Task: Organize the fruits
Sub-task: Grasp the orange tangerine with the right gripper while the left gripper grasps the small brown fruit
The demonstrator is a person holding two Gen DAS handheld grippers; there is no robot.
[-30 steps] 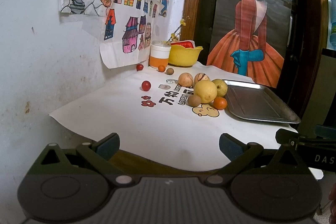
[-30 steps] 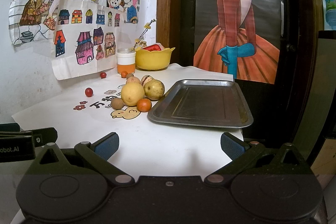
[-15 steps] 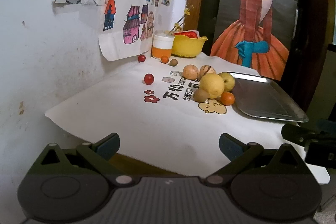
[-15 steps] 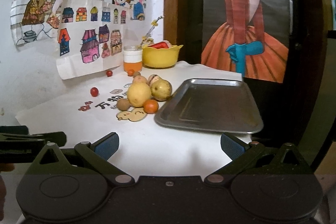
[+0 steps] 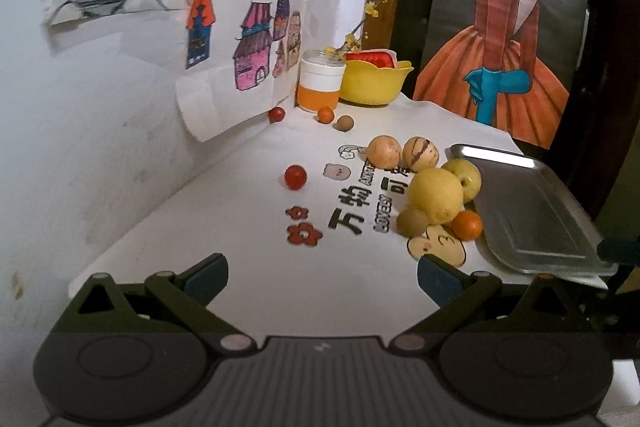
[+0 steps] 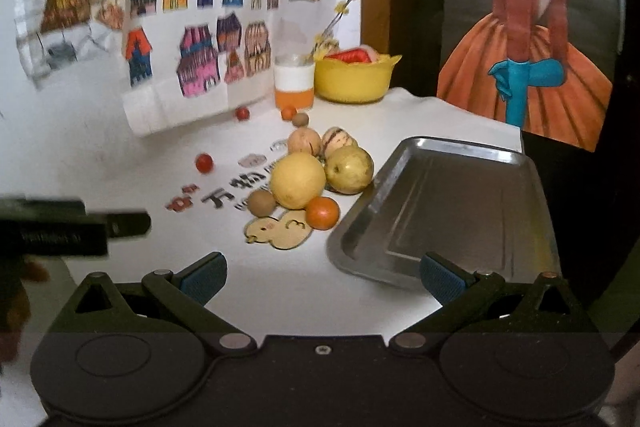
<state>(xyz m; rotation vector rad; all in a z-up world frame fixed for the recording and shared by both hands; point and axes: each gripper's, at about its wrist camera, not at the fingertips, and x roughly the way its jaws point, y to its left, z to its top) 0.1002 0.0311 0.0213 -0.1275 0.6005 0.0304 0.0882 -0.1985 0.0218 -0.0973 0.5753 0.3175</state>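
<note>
A cluster of fruit lies on the white table beside an empty metal tray (image 5: 532, 211) (image 6: 452, 203): a big yellow fruit (image 5: 434, 195) (image 6: 298, 179), a green-yellow apple (image 5: 464, 177) (image 6: 349, 169), a small orange (image 5: 467, 225) (image 6: 322, 212), a brown kiwi-like fruit (image 5: 412, 221) (image 6: 261, 203) and two tan striped fruits (image 5: 420, 154) (image 6: 305, 142). Small red fruits (image 5: 295, 177) (image 6: 204, 162) lie apart to the left. My left gripper (image 5: 322, 279) and right gripper (image 6: 322, 277) both stand open, empty, over the near table edge.
A yellow bowl (image 5: 376, 81) (image 6: 352, 79) and a white-and-orange jar (image 5: 321, 87) (image 6: 293, 81) stand at the back corner. Drawings hang on the left wall (image 5: 100, 107). The table's right edge drops off behind the tray. The left gripper's body (image 6: 60, 231) shows at the right view's left.
Both grippers have moved forward toward the table, so fruit and tray appear larger and closer. Both stay open and empty.
</note>
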